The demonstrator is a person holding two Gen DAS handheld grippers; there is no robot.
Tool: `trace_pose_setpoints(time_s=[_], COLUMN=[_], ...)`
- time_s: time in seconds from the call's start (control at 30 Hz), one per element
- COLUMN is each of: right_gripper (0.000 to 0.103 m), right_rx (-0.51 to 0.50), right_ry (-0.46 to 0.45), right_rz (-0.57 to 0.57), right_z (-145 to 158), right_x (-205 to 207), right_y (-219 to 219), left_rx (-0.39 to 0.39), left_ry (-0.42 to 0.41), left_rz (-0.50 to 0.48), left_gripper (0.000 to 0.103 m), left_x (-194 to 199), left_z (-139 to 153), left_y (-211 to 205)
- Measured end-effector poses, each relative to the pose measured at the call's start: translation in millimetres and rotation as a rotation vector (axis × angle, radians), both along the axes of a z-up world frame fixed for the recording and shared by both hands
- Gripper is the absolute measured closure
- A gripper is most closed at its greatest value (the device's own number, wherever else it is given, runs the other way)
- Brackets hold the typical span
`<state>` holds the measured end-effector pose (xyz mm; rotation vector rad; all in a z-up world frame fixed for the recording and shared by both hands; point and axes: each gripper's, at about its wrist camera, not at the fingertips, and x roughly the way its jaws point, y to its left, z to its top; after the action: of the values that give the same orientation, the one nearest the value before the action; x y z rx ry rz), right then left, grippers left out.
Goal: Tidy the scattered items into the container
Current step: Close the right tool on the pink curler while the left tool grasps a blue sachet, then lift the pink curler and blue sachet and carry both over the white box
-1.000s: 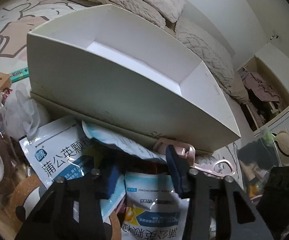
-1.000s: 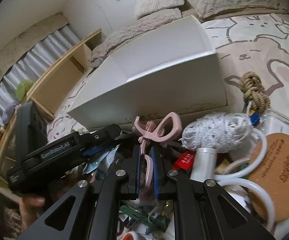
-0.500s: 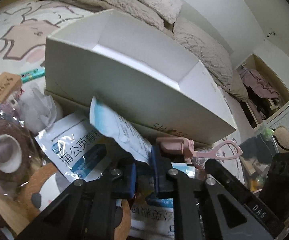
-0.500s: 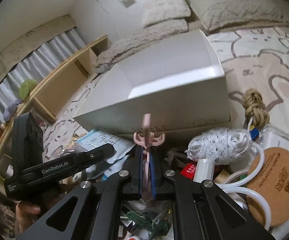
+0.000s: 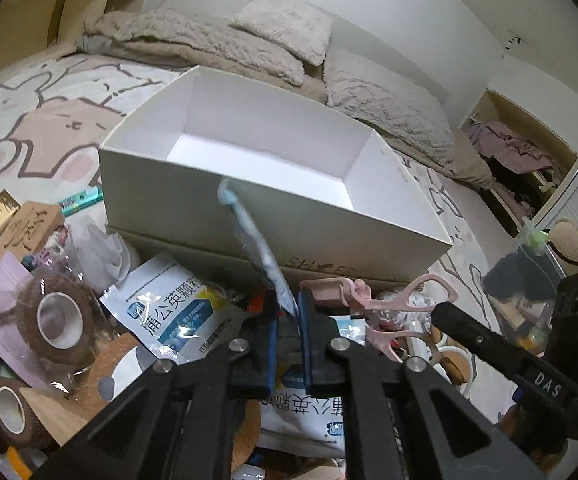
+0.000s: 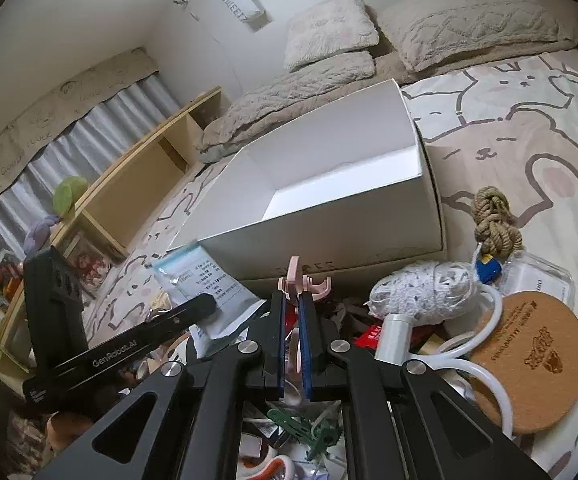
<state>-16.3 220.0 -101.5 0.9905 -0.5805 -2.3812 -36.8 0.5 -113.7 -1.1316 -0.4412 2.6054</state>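
An open white box [image 5: 273, 208] stands on the bed behind a pile of small items; it also shows in the right wrist view [image 6: 329, 196]. My left gripper [image 5: 288, 312] is shut on a pale blue sachet [image 5: 255, 248], held up edge-on in front of the box's near wall; the sachet also shows in the right wrist view [image 6: 205, 284]. My right gripper [image 6: 291, 304] is shut on a pink clip [image 6: 299, 282], lifted just before the box; the pink clip also shows in the left wrist view [image 5: 373, 300].
The pile holds blue-and-white sachets [image 5: 169, 312], brown tape rolls [image 5: 59, 320], a cork coaster [image 6: 529, 364], a white yarn ball [image 6: 421, 292], a rope knot [image 6: 493, 220] and white tubing [image 6: 485, 320]. Pillows [image 6: 329, 36] lie behind the box. A wooden shelf [image 6: 129, 184] stands at left.
My left gripper closed on the blue sachet and lifted it toward the box. My right gripper lifted the pink clip, which has turned upright. Both views rose.
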Motion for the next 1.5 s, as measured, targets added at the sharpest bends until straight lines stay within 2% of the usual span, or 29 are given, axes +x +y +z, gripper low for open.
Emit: trace_pose_setpoints(time_s=[0.37, 0.83, 1.03, 1.5], right_gripper=[0.096, 0.095, 0.095, 0.096], right_rx=[-0.025, 0.059, 0.043, -0.005], right_ry=[-0.062, -0.086, -0.098, -0.009], right_rz=[-0.019, -0.006, 0.009, -0.002], right_z=[-19.0, -28.3, -32.3, -5.0], right_x=[-17.6, -34.0, -36.6, -19.5], right_y=[-0.8, -23.0, -22.8, -11.8], left_rx=[-0.039, -0.099, -0.092, -0.085], left_ry=[0.028, 0.028, 0.025, 0.014], left_rz=[-0.004, 0.0, 0.007, 0.037], left_gripper=[0.096, 0.096, 0.096, 0.093], left_x=[1.9, -5.6, -11.5, -24.8], left_z=[3.9, -7.4, -9.7, -18.1], left_y=[2.4, 8.9, 10.7, 6.2])
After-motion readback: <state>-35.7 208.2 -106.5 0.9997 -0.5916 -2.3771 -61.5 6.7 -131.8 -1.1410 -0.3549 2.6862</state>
